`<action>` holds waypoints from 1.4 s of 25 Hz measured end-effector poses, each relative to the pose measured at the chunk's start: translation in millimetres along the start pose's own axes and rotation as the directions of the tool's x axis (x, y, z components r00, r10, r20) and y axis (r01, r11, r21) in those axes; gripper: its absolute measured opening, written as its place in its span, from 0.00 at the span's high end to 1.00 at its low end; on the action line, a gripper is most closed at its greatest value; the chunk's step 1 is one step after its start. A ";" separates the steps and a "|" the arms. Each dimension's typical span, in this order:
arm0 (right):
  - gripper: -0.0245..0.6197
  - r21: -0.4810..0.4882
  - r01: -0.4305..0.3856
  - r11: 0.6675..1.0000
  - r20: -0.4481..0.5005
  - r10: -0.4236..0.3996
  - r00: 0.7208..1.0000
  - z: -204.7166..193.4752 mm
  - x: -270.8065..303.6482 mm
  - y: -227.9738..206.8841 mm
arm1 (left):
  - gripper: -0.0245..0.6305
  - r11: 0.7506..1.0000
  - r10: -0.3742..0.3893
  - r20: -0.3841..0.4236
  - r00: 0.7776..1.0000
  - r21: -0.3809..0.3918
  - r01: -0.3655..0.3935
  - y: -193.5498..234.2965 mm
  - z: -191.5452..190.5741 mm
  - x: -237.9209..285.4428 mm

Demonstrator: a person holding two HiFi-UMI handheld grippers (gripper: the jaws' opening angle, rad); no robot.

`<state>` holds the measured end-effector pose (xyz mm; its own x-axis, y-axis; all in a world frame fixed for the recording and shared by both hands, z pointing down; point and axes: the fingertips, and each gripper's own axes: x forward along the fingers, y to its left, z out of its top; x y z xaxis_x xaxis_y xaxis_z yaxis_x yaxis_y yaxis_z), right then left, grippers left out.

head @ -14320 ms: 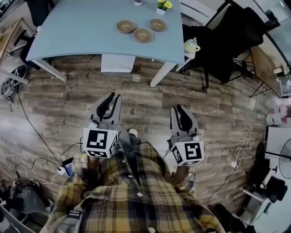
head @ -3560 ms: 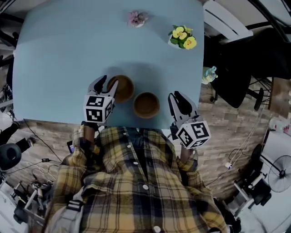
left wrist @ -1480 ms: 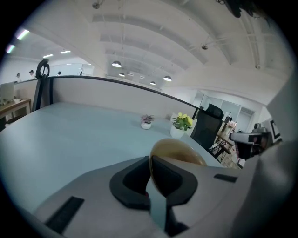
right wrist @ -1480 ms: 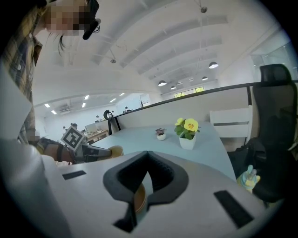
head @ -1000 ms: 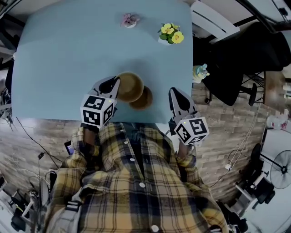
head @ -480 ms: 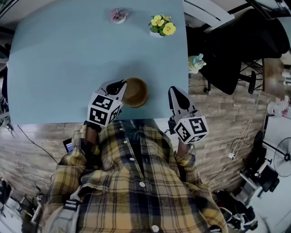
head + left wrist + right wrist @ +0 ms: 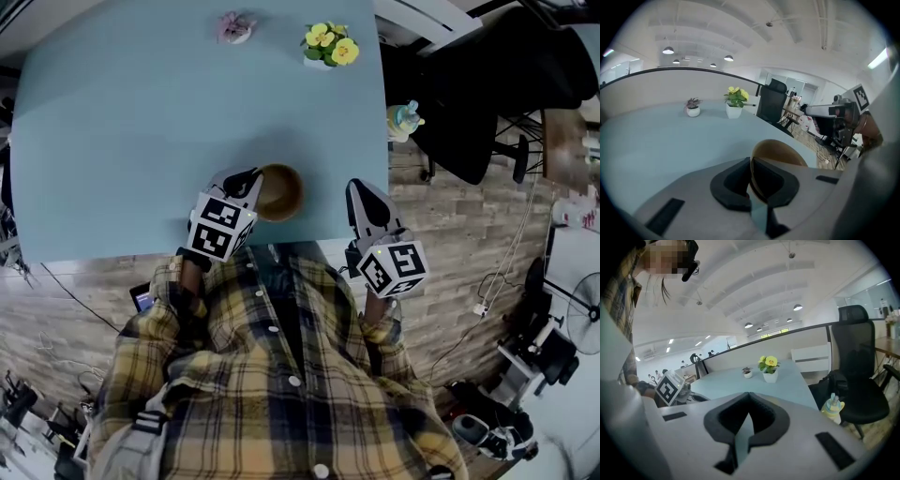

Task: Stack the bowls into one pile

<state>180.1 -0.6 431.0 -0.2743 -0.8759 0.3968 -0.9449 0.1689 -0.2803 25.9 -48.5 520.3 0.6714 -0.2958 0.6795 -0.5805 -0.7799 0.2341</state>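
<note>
A: Nearest the camera, what is shown?
B: The person's plaid shirt (image 7: 272,375) fills the lower field; above it the left gripper (image 7: 246,180) and the right gripper (image 7: 361,190) reach over the near edge of the pale blue table (image 7: 131,122).

A: And the state of the fingers?
B: Left: pressed onto the rim of the brown bowl (image 7: 281,192), one finger inside the rim and one outside; in the left gripper view the bowl appears tilted. Right: pressed together with nothing between them, over the near right corner; apart from the bowl.

A: Where does the bowl lie?
B: By the near edge, right of the middle; from above a single round outline shows; whether other bowls sit beneath it cannot be told, nor whether it rests on the surface.

A: The rest of the surface?
B: Smooth and matt; a white pot of yellow flowers (image 7: 325,42) near the far right corner; a smaller pot with a pinkish plant (image 7: 232,25) at the far edge, to the left of the first.

A: And the room?
B: Wood-plank floor (image 7: 450,234) with cables (image 7: 492,300) trailing across it; a pale bottle (image 7: 403,119) just beside the table's right edge; a black office chair (image 7: 487,94) beyond that; the gripper views add a white ceiling with round lamps (image 7: 668,50) and small figures of people (image 7: 696,357) far off.
</note>
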 end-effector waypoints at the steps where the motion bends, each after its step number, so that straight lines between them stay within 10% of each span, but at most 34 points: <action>1: 0.96 0.001 0.001 1.000 -0.001 -0.001 1.000 -0.4 0.2 0.1 | 0.95 1.000 0.001 -0.004 1.000 0.006 -0.001 0.0 -1.5 1.0; 25: 0.96 -0.033 -0.044 0.999 -0.036 0.043 0.998 -0.7 13.9 4.0 | 0.73 0.996 0.084 0.089 0.992 0.034 -0.088 7.3 20.5 -1.8; 35: 0.96 -0.165 -0.109 0.980 -0.030 0.106 0.994 28.9 33.4 20.6 | 0.77 0.982 0.182 0.282 0.942 0.001 -0.190 18.2 75.3 -52.2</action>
<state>156.6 -39.4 413.2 -0.3778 -0.8394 0.3908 -0.9258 0.3356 -0.1740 15.0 -88.8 436.7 0.6568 -0.5761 0.4865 -0.6971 -0.7099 0.1004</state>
